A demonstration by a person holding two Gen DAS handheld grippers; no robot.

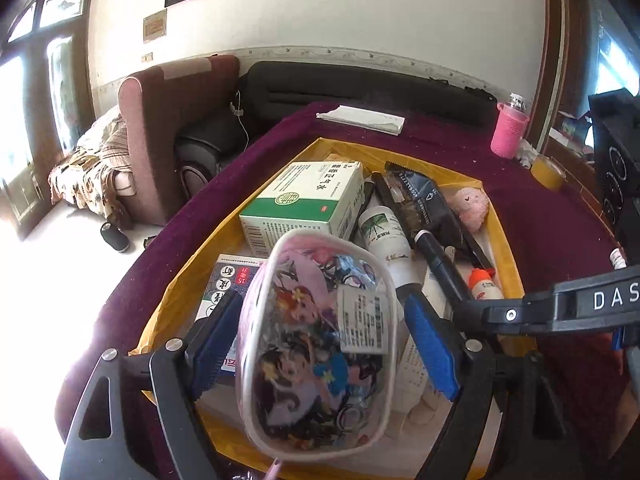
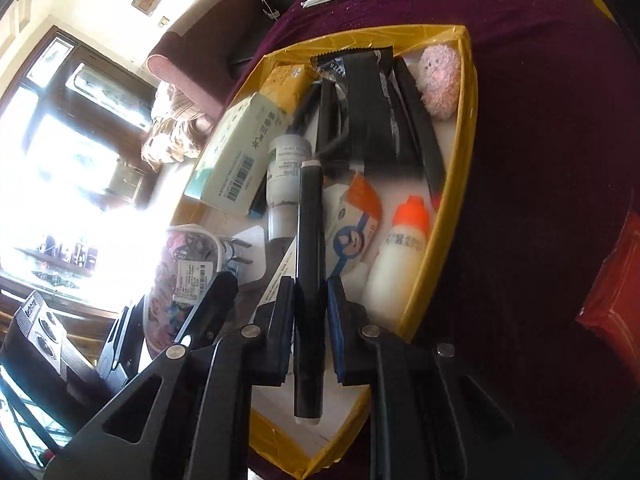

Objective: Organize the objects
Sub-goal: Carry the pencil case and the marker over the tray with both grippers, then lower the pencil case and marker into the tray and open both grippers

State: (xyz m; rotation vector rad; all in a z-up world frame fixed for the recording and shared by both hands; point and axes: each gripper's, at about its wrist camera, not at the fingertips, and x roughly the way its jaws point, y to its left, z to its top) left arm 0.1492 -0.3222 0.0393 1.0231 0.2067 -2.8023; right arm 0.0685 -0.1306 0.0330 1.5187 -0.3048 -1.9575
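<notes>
A yellow-taped cardboard box [image 1: 506,240] sits on the purple cloth with several items in it. A clear pouch of cartoon stickers [image 1: 316,348] hangs low over its near left part, between the blue pads of my left gripper [image 1: 324,344]. The left pad touches it, the right pad stands just off its side, so the jaws are open. My right gripper [image 2: 308,312] is shut on a black pen [image 2: 310,240], held lengthwise over the box's middle. The left wrist view shows the same pen [image 1: 438,264] with the right gripper [image 1: 468,304] coming in from the right.
In the box lie a green-and-white medicine carton [image 1: 304,200], a white bottle [image 1: 384,236], a black packet [image 1: 424,196], a pink plush [image 1: 470,206] and an orange-capped bottle [image 2: 400,240]. On the cloth are white paper [image 1: 360,118], a pink bottle [image 1: 510,132] and a tape roll [image 1: 548,172].
</notes>
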